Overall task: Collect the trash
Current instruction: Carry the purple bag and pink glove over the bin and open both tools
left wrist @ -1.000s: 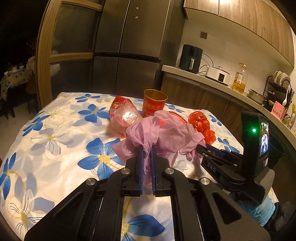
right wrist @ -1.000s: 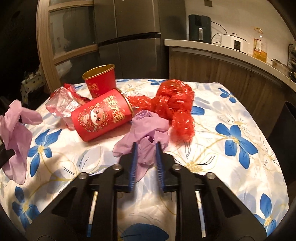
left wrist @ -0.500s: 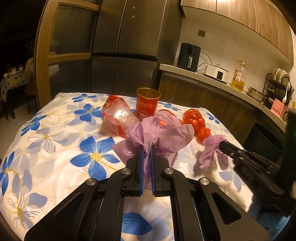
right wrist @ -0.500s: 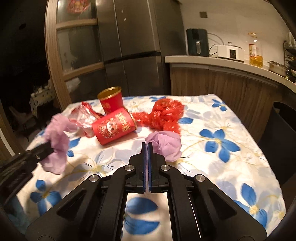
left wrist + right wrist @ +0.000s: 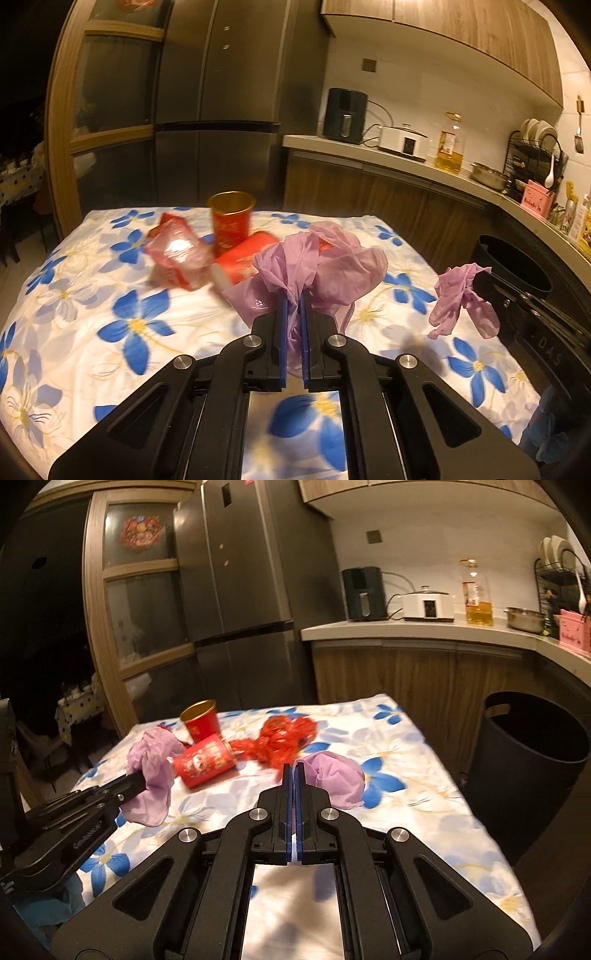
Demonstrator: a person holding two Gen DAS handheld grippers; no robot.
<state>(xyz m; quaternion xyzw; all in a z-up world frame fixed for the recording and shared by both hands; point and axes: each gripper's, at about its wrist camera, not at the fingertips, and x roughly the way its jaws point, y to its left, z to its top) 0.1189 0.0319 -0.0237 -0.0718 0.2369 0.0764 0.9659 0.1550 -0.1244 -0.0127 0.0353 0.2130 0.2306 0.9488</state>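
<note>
the right tongs (image 5: 294,771) are pinched closed on a crumpled purple glove (image 5: 338,775), held above the flowered worktop (image 5: 424,775). at far left the left tongs (image 5: 135,781) grip another purple glove (image 5: 153,764). between them lie a tipped red cup (image 5: 205,763), an upright red cup (image 5: 200,719) and red netting (image 5: 284,740). a black bin (image 5: 532,760) stands right of the worktop.

The tablecloth (image 5: 92,295) is white with blue flowers that have yellow centres. Both crumpled gloves (image 5: 325,266) (image 5: 336,775) are pale lilac. The upright cup (image 5: 201,720) is red with a gold inside; the tipped cup (image 5: 205,762) is red with gold lettering and a cartoon figure. The crumpled net (image 5: 284,738) is bright red, the wrapper (image 5: 173,254) clear with red print. The bin (image 5: 532,760) is black, and the gripper pads (image 5: 283,332) blue.
</note>
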